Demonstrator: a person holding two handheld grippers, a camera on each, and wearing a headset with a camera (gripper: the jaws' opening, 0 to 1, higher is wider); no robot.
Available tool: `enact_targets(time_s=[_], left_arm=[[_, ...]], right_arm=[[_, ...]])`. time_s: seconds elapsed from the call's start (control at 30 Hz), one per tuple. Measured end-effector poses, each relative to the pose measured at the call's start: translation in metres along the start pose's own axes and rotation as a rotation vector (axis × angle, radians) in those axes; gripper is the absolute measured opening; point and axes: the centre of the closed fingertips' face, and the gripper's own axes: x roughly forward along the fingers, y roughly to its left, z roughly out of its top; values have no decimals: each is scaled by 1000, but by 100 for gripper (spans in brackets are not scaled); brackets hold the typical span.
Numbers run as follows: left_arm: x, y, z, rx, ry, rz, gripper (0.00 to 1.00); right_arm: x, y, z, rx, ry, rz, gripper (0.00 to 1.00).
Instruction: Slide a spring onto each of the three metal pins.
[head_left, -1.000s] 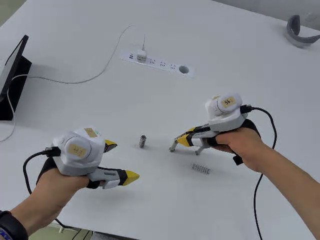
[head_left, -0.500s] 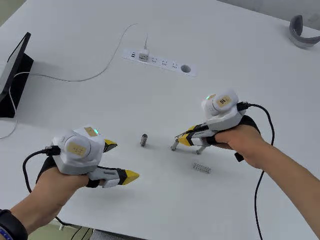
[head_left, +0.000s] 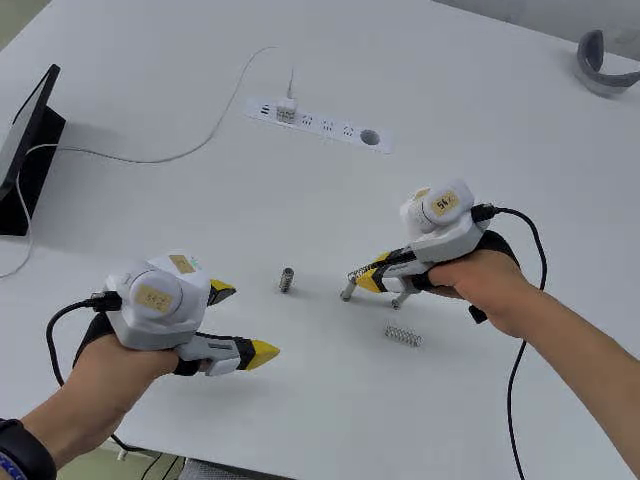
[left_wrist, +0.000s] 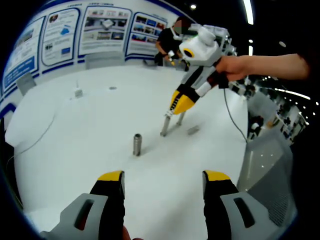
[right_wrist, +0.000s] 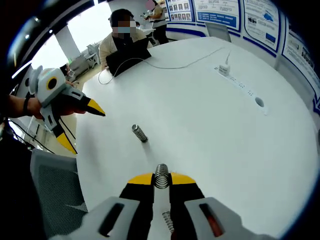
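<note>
On the white table (head_left: 330, 190), the right gripper (head_left: 362, 279) is squeezed tight on a spring (right_wrist: 161, 176). Below its yellow tips a metal pin (left_wrist: 164, 125) reaches down to the table. A second pin (left_wrist: 179, 119) stands just beside it. A third pin (head_left: 286, 280), with coils around it, stands alone between the two grippers. A loose spring (head_left: 403, 336) lies flat near the right gripper. The left gripper (head_left: 243, 321) hangs apart from all of them, its jaws wide and holding nothing.

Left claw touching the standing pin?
Apart. Left gripper view shows bare table between the open left claw and the pin.
</note>
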Motion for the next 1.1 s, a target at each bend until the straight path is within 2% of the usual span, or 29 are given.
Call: enact_targets(time_s=[0.37,0.87,1.1], left_arm=[[1,-2,1,-1,0,-7,64],[-1,0,-1,-11,-1,-4,63],[0,-2,-2,-12,2,-9,63]], right_arm=[[-3,-3,-5,6,9,-5,12],[1,-2,0,15,27,1,12],[2,-2,0,18,36,-1,12]])
